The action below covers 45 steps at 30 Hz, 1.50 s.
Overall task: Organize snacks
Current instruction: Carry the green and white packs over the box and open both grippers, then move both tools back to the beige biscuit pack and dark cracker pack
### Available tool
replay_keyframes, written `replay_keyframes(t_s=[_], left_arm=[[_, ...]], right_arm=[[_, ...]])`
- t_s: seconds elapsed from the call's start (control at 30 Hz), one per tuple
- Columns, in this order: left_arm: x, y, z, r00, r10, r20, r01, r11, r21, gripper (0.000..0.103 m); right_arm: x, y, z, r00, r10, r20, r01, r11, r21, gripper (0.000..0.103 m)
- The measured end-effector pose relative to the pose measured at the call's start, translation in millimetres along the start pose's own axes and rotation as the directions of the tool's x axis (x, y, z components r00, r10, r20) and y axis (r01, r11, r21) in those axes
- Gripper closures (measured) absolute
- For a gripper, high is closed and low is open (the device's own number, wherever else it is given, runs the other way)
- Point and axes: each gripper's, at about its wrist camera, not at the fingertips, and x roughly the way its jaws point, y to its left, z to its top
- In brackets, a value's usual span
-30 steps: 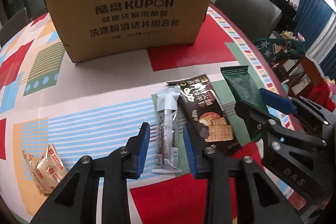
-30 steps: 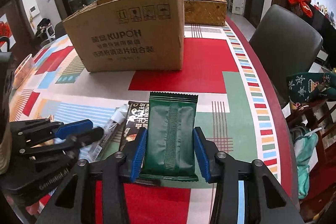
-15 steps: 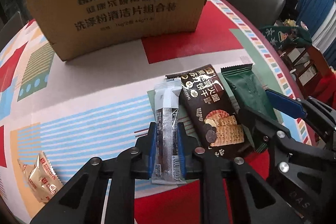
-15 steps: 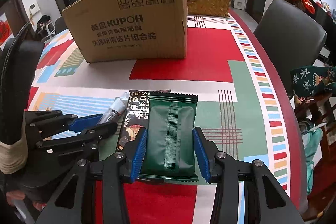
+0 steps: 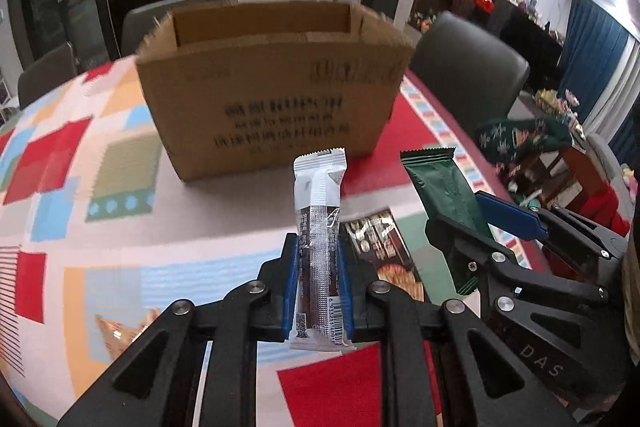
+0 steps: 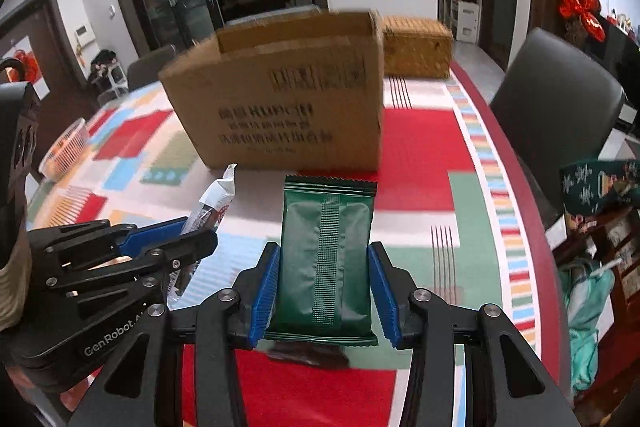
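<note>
Both handheld grippers, left gripper (image 5: 318, 297) and right gripper (image 6: 325, 297), share black linkage arms, silver pivot screws and ribbed blue pads (image 6: 262, 301); white lettering reads "GenRobot" and "DAS".

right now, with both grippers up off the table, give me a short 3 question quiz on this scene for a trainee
1. True or false: the left gripper is shut on the silver and brown snack stick.
2. Multiple choice: what does the right gripper hold? A) a gold candy pack B) the green snack packet C) nothing
3. Short answer: which snack lies on the table between the two grippers in the left wrist view?

Key:
1. True; its blue pads press on both sides of the stick.
2. B
3. The dark cracker packet, which lies flat in front of the open cardboard box.
</note>
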Motion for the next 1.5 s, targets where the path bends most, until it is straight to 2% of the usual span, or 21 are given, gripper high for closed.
replay_keyframes(t_s=[0.3, 0.63, 0.83, 1.17, 1.23, 1.27, 1.3, 1.37, 1.5], left_arm=[[-34.3, 27.0, 36.1, 0.994, 0.040, 0.097, -0.039, 0.999, -0.018, 0.084], [-57.0, 52.2, 78.1, 0.979, 0.083, 0.184, -0.077, 0.996, -0.043, 0.084], [-49.3, 62.1, 106.9, 0.977, 0.079, 0.196, -0.070, 0.996, -0.056, 0.084], [-14.4, 73.2, 152.1, 0.980, 0.089, 0.179, -0.083, 0.996, -0.040, 0.083], [-8.6, 74.6, 163.1, 0.978, 0.097, 0.184, -0.091, 0.995, -0.044, 0.077], [-7.2, 75.0, 166.9, 0.977, 0.108, 0.184, -0.101, 0.994, -0.047, 0.066], [-6.7, 75.5, 169.2, 0.976, 0.110, 0.189, -0.103, 0.994, -0.047, 0.060], [-7.8, 75.7, 168.4, 0.973, 0.115, 0.199, -0.109, 0.993, -0.042, 0.059], [-13.7, 71.2, 154.0, 0.963, 0.167, 0.211, -0.170, 0.985, -0.007, 0.059]], right_arm=[[-20.5, 23.4, 46.9, 0.994, 0.023, 0.103, -0.021, 1.000, -0.023, 0.058], [-27.5, 49.4, 95.6, 0.983, 0.045, 0.177, -0.029, 0.996, -0.090, 0.058], [-20.3, 54.0, 124.8, 0.978, 0.061, 0.201, -0.042, 0.994, -0.098, 0.058], [8.3, 44.3, 167.9, 0.977, 0.034, 0.211, -0.012, 0.994, -0.104, 0.058], [15.6, 40.6, 176.6, 0.977, 0.031, 0.211, -0.010, 0.995, -0.097, 0.057], [20.6, 38.1, 181.4, 0.977, 0.030, 0.212, -0.010, 0.995, -0.094, 0.056], [24.7, 36.5, 184.9, 0.978, 0.025, 0.206, -0.005, 0.995, -0.095, 0.053], [33.7, 32.7, 190.3, 0.983, -0.014, 0.183, 0.029, 0.996, -0.080, 0.047], [33.2, 27.3, 185.4, 0.984, -0.016, 0.180, 0.026, 0.998, -0.054, 0.046]])
